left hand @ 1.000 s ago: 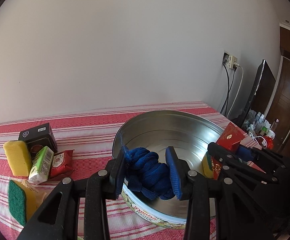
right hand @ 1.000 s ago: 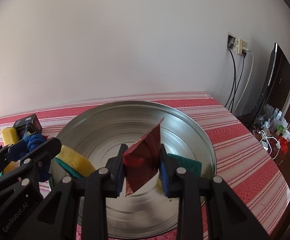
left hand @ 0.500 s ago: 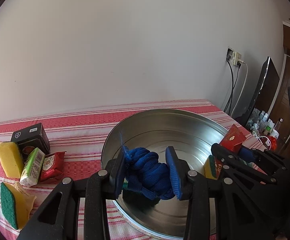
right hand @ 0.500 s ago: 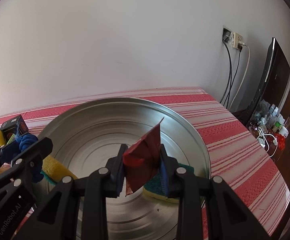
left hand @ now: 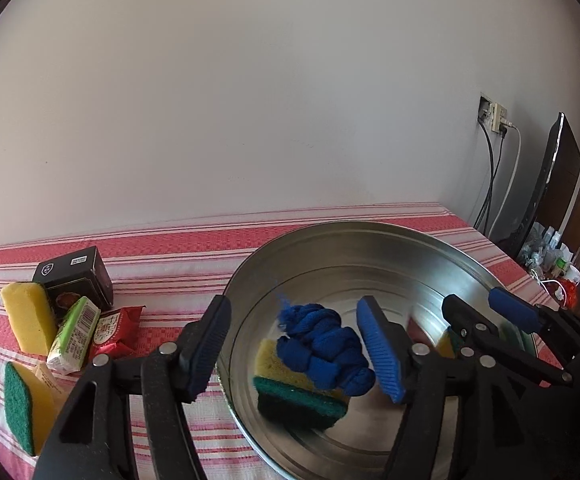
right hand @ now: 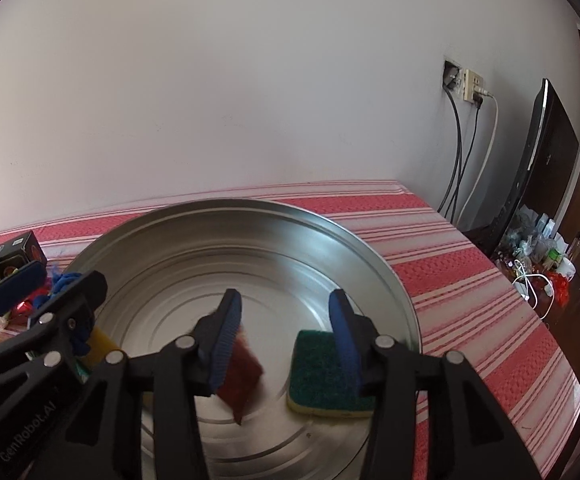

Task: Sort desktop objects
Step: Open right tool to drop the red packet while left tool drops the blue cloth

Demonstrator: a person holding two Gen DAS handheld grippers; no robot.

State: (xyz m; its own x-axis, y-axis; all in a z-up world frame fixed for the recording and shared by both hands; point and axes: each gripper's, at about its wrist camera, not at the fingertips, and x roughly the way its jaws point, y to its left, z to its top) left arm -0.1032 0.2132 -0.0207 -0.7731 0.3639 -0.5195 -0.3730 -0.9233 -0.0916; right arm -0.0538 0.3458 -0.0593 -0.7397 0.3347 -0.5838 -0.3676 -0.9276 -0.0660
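Over the round metal basin (left hand: 370, 248) my left gripper (left hand: 296, 350) has its jaws opening. The blue knotted cloth (left hand: 322, 348) sits loose between them, near the right finger, on a yellow-green sponge (left hand: 290, 392) in the basin. In the right wrist view my right gripper (right hand: 284, 332) is also opening above the basin (right hand: 250, 216). The red packet (right hand: 242, 376) is blurred, slipping down beside the left finger. A second green-topped sponge (right hand: 326, 372) lies by the right finger. Each gripper shows at the edge of the other's view.
Left of the basin on the red striped cloth lie a black box (left hand: 76, 276), a yellow sponge (left hand: 30, 320), a green packet (left hand: 74, 334), a red packet (left hand: 116, 330) and a green-yellow sponge (left hand: 26, 404). A wall socket with cables (right hand: 470, 84) and a dark monitor (right hand: 546, 148) stand right.
Both grippers moved further over the basin, then their jaws spread. The blue cloth dropped onto the sponge and the red packet slipped out of the right grip.
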